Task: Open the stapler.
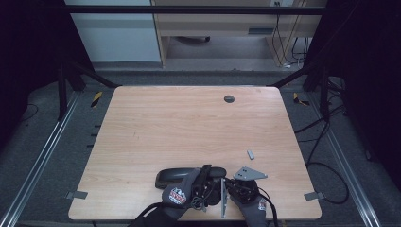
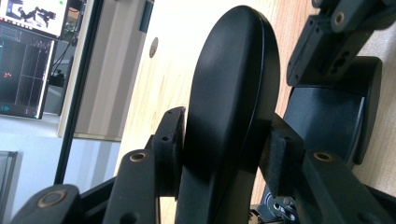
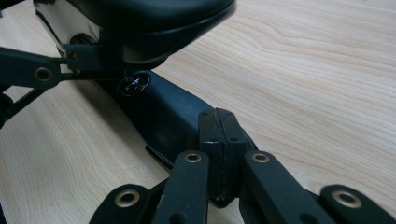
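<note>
A black oblong case (image 1: 170,176) lies near the table's front edge, hinged open. My left gripper (image 2: 224,144) is shut on its raised lid (image 2: 233,70), one pad on each face. In the high view that gripper (image 1: 208,177) sits at the case's right end, held by a gloved hand. My right gripper (image 3: 219,135) has its pads pressed together right against the case's lower shell (image 3: 159,112); I cannot tell whether a thin rim is pinched between them. The lid (image 3: 149,23) hangs above that shell. The right gripper (image 1: 229,182) is just right of the left one.
A small grey piece (image 1: 250,154) lies on the wooden table (image 1: 189,127) beyond the right gripper. A round dark grommet (image 1: 229,99) sits near the far edge. Metal clamps stick out at both front corners, and dark frame posts stand beside the table.
</note>
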{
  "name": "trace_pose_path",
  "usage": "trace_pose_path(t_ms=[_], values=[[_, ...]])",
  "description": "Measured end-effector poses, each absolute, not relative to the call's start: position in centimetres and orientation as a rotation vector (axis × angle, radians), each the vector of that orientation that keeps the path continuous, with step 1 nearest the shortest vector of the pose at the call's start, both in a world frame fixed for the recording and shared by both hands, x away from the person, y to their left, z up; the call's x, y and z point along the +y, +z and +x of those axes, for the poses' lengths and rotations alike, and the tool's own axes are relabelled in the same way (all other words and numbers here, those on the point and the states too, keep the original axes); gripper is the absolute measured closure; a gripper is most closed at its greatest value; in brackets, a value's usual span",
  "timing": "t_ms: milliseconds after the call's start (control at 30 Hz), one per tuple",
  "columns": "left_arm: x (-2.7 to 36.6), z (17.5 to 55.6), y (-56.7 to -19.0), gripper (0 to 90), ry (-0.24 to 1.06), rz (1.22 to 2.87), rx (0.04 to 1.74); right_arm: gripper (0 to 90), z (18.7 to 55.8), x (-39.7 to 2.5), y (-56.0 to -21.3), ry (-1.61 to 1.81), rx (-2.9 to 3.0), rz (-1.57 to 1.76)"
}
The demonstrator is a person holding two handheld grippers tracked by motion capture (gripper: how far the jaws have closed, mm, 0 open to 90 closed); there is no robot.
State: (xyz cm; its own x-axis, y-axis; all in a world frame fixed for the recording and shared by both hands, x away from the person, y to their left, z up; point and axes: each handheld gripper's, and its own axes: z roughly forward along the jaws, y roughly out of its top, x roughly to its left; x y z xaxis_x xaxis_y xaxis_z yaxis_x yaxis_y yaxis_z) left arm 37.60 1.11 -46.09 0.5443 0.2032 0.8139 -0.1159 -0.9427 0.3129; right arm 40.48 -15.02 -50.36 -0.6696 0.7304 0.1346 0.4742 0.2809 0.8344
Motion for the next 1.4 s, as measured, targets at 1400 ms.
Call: trace_pose_path(t_ms=[1400], values=[[3.4, 37.5, -43.0, 57.2, 1.328, 2.345, 0.168, 90.0, 40.4, -14.7, -50.8, 1.348, 2.279, 1.094]])
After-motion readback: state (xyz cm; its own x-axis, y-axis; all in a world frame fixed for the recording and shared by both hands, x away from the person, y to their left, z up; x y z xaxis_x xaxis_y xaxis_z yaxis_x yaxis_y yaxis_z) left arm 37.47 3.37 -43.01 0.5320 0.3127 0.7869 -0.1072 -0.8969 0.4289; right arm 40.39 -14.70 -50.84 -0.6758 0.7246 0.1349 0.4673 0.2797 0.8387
